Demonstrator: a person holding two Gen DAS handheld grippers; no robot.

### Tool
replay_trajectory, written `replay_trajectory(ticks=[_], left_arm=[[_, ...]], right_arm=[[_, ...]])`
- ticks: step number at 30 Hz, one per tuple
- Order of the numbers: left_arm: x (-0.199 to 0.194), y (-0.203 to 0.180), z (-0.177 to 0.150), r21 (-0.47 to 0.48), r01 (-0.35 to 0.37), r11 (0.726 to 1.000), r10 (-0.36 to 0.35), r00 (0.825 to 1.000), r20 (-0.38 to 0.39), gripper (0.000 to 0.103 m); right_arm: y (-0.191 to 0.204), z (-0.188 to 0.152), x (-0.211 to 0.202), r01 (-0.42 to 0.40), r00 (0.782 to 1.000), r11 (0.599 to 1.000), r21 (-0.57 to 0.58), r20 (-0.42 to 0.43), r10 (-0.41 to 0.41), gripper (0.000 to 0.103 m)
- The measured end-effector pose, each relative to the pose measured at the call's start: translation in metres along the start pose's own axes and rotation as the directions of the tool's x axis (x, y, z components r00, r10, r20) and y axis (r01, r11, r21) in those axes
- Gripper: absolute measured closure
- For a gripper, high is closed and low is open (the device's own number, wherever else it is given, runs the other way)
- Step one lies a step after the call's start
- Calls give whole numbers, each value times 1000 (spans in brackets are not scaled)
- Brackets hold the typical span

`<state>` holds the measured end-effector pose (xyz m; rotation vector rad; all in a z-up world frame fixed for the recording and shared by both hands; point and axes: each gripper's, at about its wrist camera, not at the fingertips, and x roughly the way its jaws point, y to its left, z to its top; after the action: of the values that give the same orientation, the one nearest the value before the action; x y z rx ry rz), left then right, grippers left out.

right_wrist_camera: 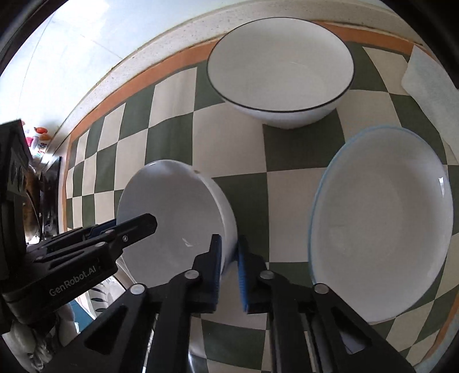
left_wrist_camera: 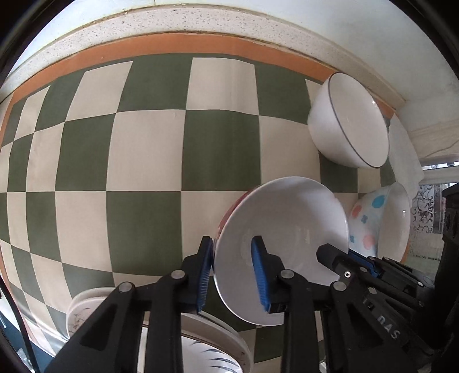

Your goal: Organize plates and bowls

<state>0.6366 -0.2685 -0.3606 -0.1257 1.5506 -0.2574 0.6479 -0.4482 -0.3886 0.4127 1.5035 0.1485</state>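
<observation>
A white bowl with red pattern outside [left_wrist_camera: 284, 229] is held tilted above the checkered cloth; it also shows in the right wrist view [right_wrist_camera: 172, 212]. My left gripper [left_wrist_camera: 233, 275] has its jaws on either side of the bowl's near rim, with a gap at the inner pad. My right gripper [right_wrist_camera: 229, 266] is shut on the opposite rim. A dark-rimmed white bowl [left_wrist_camera: 350, 123] [right_wrist_camera: 281, 69] stands at the back. A dotted bowl with blue rim [left_wrist_camera: 381, 221] [right_wrist_camera: 381, 221] sits to the right.
A stack of white plates [left_wrist_camera: 200, 338] lies under my left gripper at the cloth's front edge. A white folded cloth [right_wrist_camera: 430, 77] lies at the back right. The speckled counter edge [left_wrist_camera: 172, 20] and wall run behind.
</observation>
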Motion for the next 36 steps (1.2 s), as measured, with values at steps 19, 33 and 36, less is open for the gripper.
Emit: replay_trajectory(ticks=[19, 33, 36], left_arm=[[-56, -56, -75, 159, 43, 986, -44, 999, 6, 78], [4, -84, -102, 199, 29, 980, -6, 993, -115, 78], [12, -87, -102, 206, 24, 978, 3, 991, -130, 78]], right_arm=[[-16, -74, -82, -2, 998, 1000, 8, 55, 2, 92], [-71, -121, -68, 12, 1000, 996, 89, -8, -11, 92], [-75, -124, -61, 23, 1000, 996, 87, -23, -22, 92]])
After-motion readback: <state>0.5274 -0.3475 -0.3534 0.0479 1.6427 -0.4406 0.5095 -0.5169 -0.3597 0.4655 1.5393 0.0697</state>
